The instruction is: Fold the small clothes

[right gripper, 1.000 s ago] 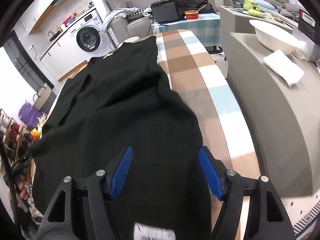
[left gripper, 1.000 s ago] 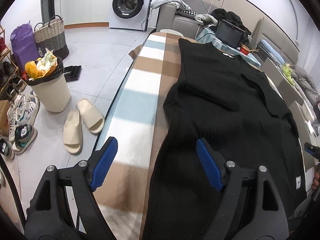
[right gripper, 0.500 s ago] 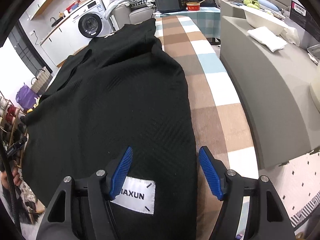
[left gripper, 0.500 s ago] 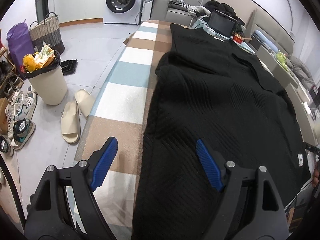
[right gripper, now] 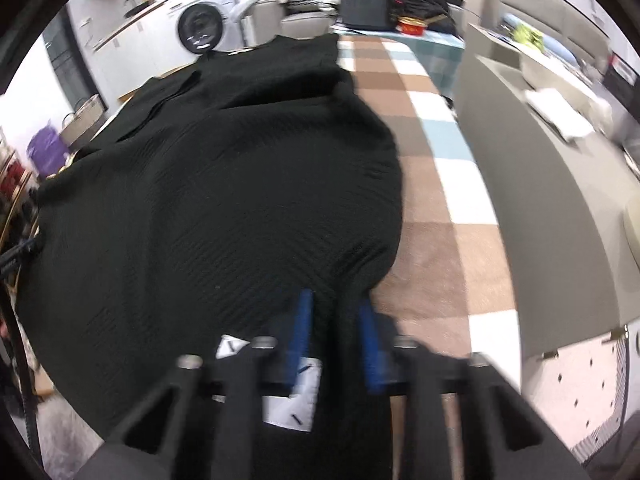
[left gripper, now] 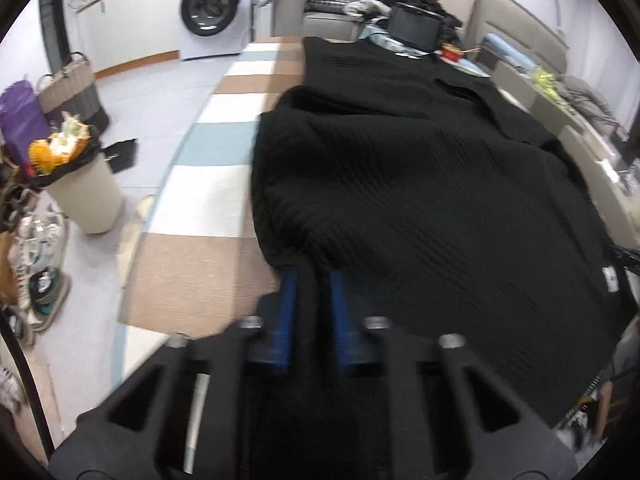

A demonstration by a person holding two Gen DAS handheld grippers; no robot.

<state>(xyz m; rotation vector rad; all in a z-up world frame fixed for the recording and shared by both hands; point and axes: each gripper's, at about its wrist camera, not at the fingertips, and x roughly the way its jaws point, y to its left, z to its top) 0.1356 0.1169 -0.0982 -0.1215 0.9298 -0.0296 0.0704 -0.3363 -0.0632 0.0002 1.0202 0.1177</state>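
Note:
A black ribbed knit garment (left gripper: 420, 200) lies spread lengthwise on a table under a checked brown, white and blue cloth (left gripper: 208, 200). My left gripper (left gripper: 313, 276) is at the garment's near left hem. Its blue pads are closing, with black fabric pinched between them. In the right wrist view the same garment (right gripper: 220, 200) covers the left of the cloth (right gripper: 440, 200). My right gripper (right gripper: 335, 302) is closing on the near right hem, fabric between its pads. A white label (right gripper: 294, 404) sits just below them.
Left of the table the floor holds a full waste bin (left gripper: 86, 200), shoes and slippers (left gripper: 40, 248) and a woven basket (left gripper: 72, 92). A washing machine (left gripper: 210, 8) stands at the back. A grey counter (right gripper: 540, 220) runs along the table's right side. A black box (left gripper: 416, 26) is beyond the far end.
Both grippers went from wide open to nearly closed, and each now pinches the garment's near hem. Both also came nearer to that hem.

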